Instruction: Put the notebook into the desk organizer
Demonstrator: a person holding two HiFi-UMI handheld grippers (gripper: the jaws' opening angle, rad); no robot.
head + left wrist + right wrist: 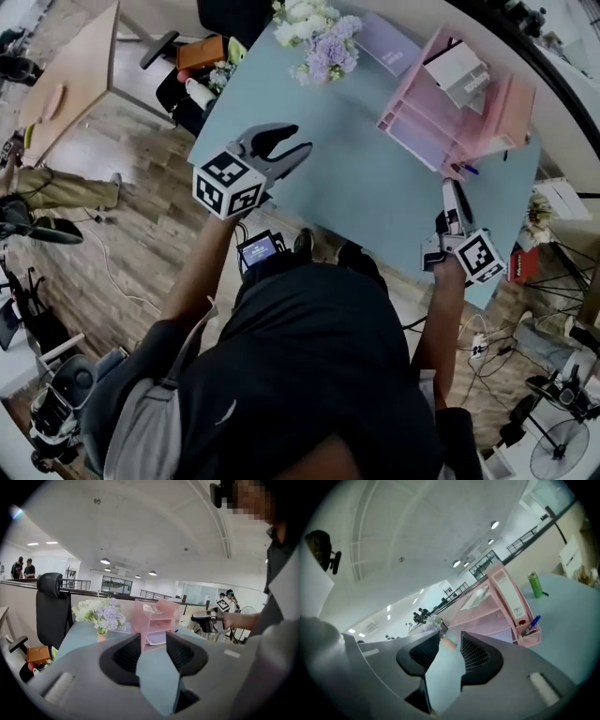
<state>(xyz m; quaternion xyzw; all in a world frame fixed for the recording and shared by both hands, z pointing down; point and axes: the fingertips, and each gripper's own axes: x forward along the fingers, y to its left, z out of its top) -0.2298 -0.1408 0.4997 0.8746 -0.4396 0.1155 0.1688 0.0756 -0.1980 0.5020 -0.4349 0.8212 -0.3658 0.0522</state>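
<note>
Left claw (300, 139) is released, with nothing between its jaws, over the table's (356, 187) near left edge. Right claw (454, 190), also released and empty, hangs at the near right edge, just short of the pink organizer (417, 127). The notebook (457, 68) stands tilted in the organizer's top, toward the far right corner. A blue pen (466, 170) sits in its front tray. Only the left gripper view shows papers (154, 638) on a lower shelf. Only the right gripper view shows a green bottle (535, 584) beyond the organizer. Flowers (317, 36) stand at the far edge.
</note>
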